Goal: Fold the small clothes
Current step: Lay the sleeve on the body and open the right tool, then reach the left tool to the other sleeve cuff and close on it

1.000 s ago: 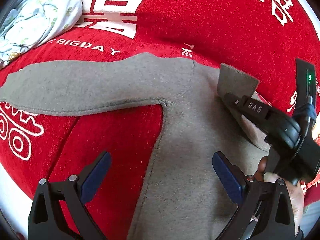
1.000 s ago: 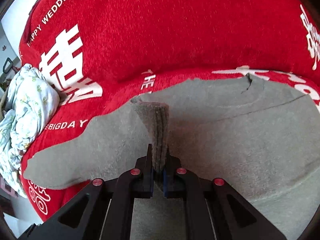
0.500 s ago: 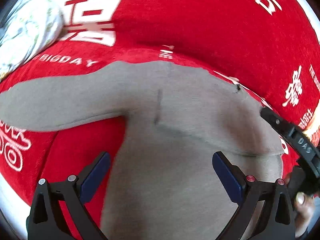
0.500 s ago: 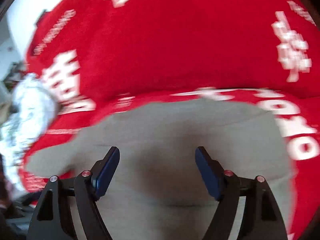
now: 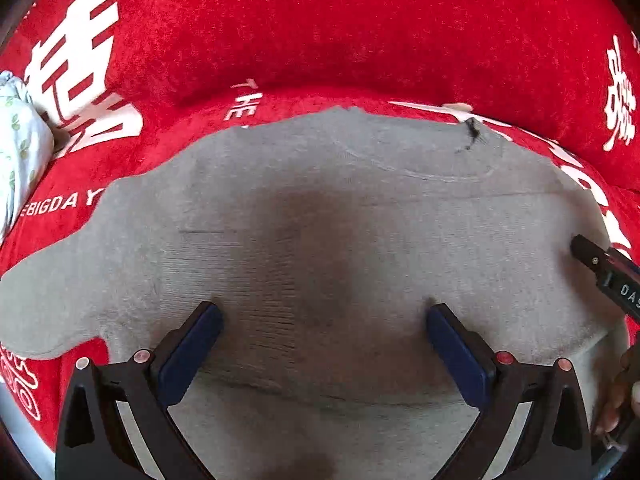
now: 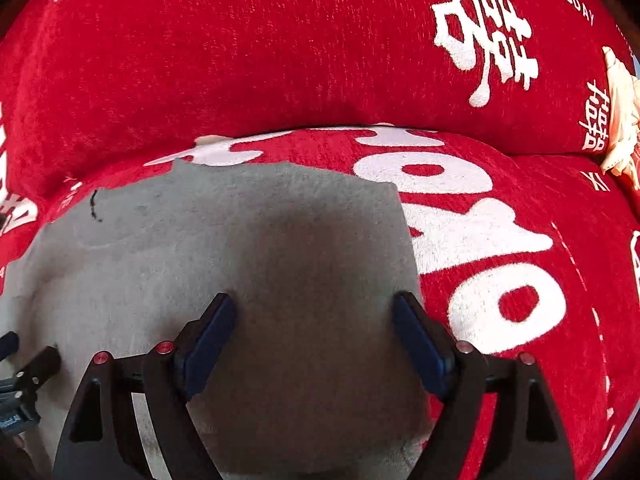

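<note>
A grey sweater (image 5: pixel 320 216) lies flat on the red sofa seat, neck toward the backrest, with one sleeve stretched out to the left (image 5: pixel 52 280). In the right wrist view its right side (image 6: pixel 280 240) ends in a straight folded edge. My left gripper (image 5: pixel 326 326) hovers open over the middle of the body with nothing between its pads. My right gripper (image 6: pixel 314 316) hangs over the sweater's right part; its jaws are opening and no cloth is pinched between them. One of its fingers (image 5: pixel 600 264) shows at the edge of the left wrist view.
The red sofa cover (image 6: pixel 280 60) with white lettering rises into a backrest behind the sweater. A floral cloth bundle (image 5: pixel 16 152) lies at the far left and a cream cloth (image 6: pixel 620 120) at the far right. A hand (image 5: pixel 624 392) shows at the right edge.
The right gripper let go of the sleeve cuff it was pinching and opened wide. Both grippers slid to the right over the sweater, and the sleeve now lies flat on the body.
</note>
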{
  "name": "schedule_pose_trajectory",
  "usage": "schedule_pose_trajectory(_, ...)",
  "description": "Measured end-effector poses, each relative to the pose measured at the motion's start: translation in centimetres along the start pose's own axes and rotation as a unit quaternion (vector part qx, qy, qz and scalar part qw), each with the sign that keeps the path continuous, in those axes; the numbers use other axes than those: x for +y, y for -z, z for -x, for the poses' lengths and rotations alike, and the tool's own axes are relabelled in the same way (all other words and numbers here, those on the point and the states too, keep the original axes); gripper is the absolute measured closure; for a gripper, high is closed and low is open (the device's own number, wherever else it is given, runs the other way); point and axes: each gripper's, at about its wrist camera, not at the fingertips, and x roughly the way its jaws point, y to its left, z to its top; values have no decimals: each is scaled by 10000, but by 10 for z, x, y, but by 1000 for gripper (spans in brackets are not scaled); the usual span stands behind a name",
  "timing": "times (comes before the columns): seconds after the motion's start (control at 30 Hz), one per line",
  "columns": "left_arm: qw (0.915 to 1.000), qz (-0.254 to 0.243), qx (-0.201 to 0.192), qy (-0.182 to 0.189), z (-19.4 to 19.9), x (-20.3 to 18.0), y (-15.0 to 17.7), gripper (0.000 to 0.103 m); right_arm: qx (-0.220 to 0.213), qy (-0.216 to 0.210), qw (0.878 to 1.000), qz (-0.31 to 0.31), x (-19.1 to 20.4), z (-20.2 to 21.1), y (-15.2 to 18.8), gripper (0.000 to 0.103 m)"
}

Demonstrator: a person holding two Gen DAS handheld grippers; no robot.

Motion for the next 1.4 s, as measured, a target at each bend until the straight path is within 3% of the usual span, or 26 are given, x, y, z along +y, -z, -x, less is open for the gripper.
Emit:
schedule_pose_trajectory(0.07,9999,130,-28,93,7,6,1,0,-110,-109,9999,67,5,13,6,18)
schedule_pose_trajectory(0.17,10000,61,-49,35,8,7,9,0,-132,-617,9972,398,19,24,26,18)
schedule_pose_trajectory(0.33,9995,-104,-266,-105,27,10,31,0,-345,-327,9959,773,34,42,63,17)
schedule_pose_trajectory(0.43,9993,-156,-351,-15,37,13,53,0,-459,-542,9956,605,30,60,85,13)
schedule_pose_trajectory(0.5,9994,-205,-263,25,35,13,71,0,-225,-576,9951,767,32,60,104,11)
schedule_pose_trajectory(0.57,9987,-208,-456,72,41,16,89,0,-606,-372,9921,1035,35,75,128,7)
schedule_pose_trajectory(0.7,9960,-365,-807,144,61,21,133,0,-813,-515,9911,917,22,94,166,2)
schedule_pose_trajectory(0.83,9956,-439,-788,241,74,36,153,0,-956,-495,9890,1011,20,105,182,2)
schedule_pose_trajectory(0.9,9961,-203,-850,75,80,59,150,0,-726,-479,9918,932,20,108,177,2)
schedule_pose_trajectory(1.0,9930,728,-924,-111,85,122,136,0,-552,-671,9934,744,24,111,168,1)
schedule_pose_trajectory(1.1,9761,1989,-752,-453,76,207,123,0,-644,-699,9918,851,39,115,166,1)
schedule_pose_trajectory(1.13,9630,2524,-657,-674,72,245,120,0,-649,-702,9908,962,47,116,165,1)
schedule_pose_trajectory(1.17,9548,2789,-614,-824,69,265,120,0,-663,-719,9894,1074,54,116,164,1)
schedule_pose_trajectory(1.23,9246,3549,-564,-1261,63,324,119,0,-672,-734,9875,1219,67,116,165,1)
schedule_pose_trajectory(1.27,9153,3750,-561,-1356,61,339,122,0,-661,-739,9869,1277,72,115,165,1)
schedule_pose_trajectory(1.33,8822,4356,-533,-1706,51,386,123,0,-611,-730,9850,1438,83,113,165,1)
schedule_pose_trajectory(1.4,8675,4647,-479,-1709,39,413,124,0,-607,-724,9835,1542,91,113,164,1)
